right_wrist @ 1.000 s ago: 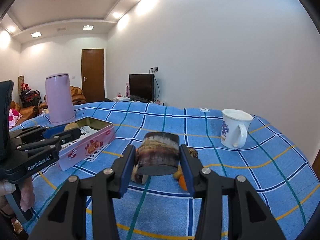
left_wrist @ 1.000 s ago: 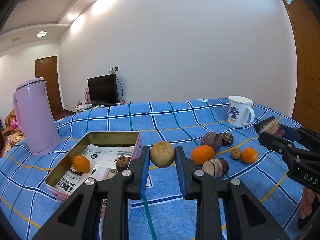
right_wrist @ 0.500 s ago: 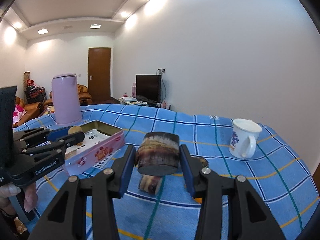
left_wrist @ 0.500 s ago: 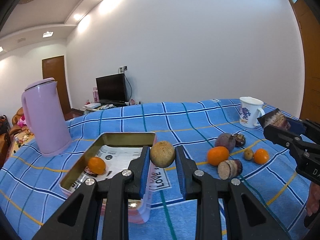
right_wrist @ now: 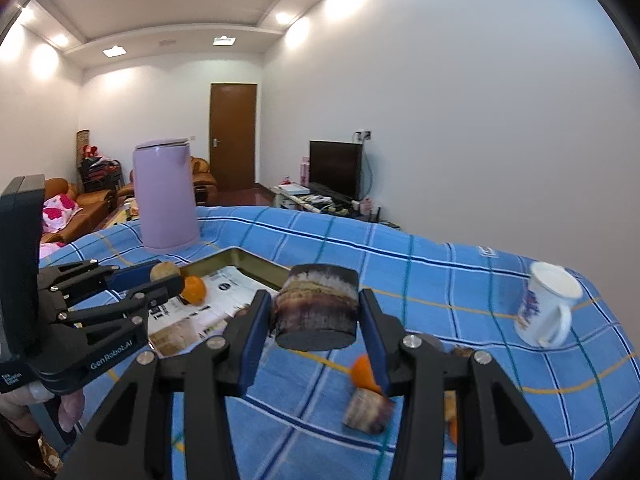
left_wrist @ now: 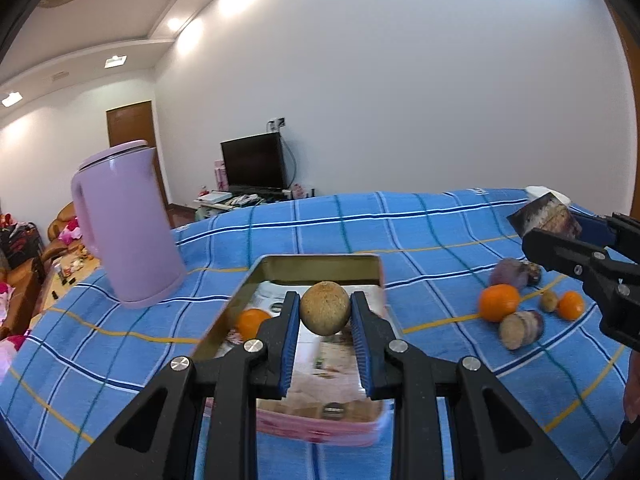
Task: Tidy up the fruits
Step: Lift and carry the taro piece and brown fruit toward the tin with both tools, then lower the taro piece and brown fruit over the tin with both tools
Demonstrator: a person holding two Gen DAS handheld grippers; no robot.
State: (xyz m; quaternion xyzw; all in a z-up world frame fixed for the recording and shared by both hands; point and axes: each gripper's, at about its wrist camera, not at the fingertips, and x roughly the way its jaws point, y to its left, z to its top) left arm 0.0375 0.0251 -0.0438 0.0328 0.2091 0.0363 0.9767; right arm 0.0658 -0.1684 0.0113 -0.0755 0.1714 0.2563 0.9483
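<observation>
Two rough fruits, round tan ball [left_wrist: 325,308], banded brown cylinder [right_wrist: 316,306], rectangular metal tin [left_wrist: 320,262]

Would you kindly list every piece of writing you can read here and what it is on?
"GenRobot.AI": on the black left claw's body, right wrist view.
Printed paper lining the rectangular metal tin: too small to read.
White label at that claw's base: blurred.
Blue design on the white ceramic mug: unreadable.

The left gripper [left_wrist: 325,314] clamped a round tan fruit [left_wrist: 325,308] above the open tin [left_wrist: 320,262]. An orange [left_wrist: 250,322] lay inside the tin at 9 o'clock. Loose fruits [left_wrist: 516,308] lay at 3 o'clock.
</observation>
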